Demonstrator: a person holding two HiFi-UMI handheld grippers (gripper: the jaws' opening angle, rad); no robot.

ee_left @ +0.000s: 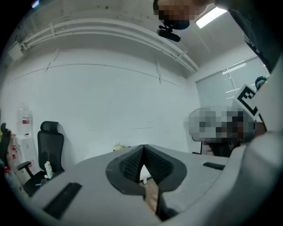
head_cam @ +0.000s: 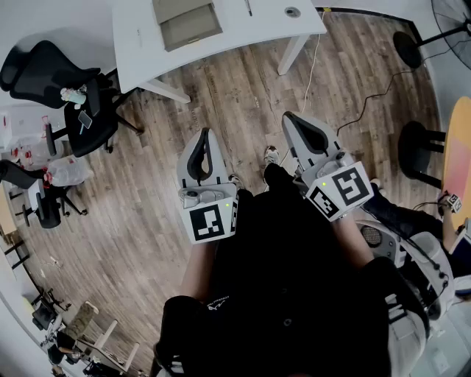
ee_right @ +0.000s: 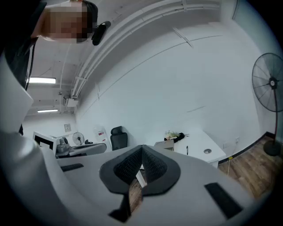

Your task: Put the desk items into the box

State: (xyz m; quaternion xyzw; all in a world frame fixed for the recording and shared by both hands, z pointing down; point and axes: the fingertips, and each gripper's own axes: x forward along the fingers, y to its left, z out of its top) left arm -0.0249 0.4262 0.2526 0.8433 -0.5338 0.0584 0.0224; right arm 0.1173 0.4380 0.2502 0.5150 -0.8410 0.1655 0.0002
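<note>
Close in front of the dark-clothed body, my left claw [head_cam: 204, 132] and right claw [head_cam: 288, 115] sit side by side, apart from each other, both pointing toward the far table. Each gripper view shows its padded jaws pressed together at the tips with nothing held between them; only a sliver of floor shows through the gap lower down. Beyond the claws lies the wooden floor [head_cam: 221, 110], with a thin cable [head_cam: 314, 62] trailing across it on the right. Farther off stands the white table [head_cam: 140, 40], well apart from both claws. On it rests the open cardboard box [head_cam: 185, 22], and a pen [ee_right: 187, 150] lies on the tabletop to the right of it. A black office chair [head_cam: 40, 70] stands left of the table, and a standing fan [ee_right: 270, 84] is at far right.
</note>
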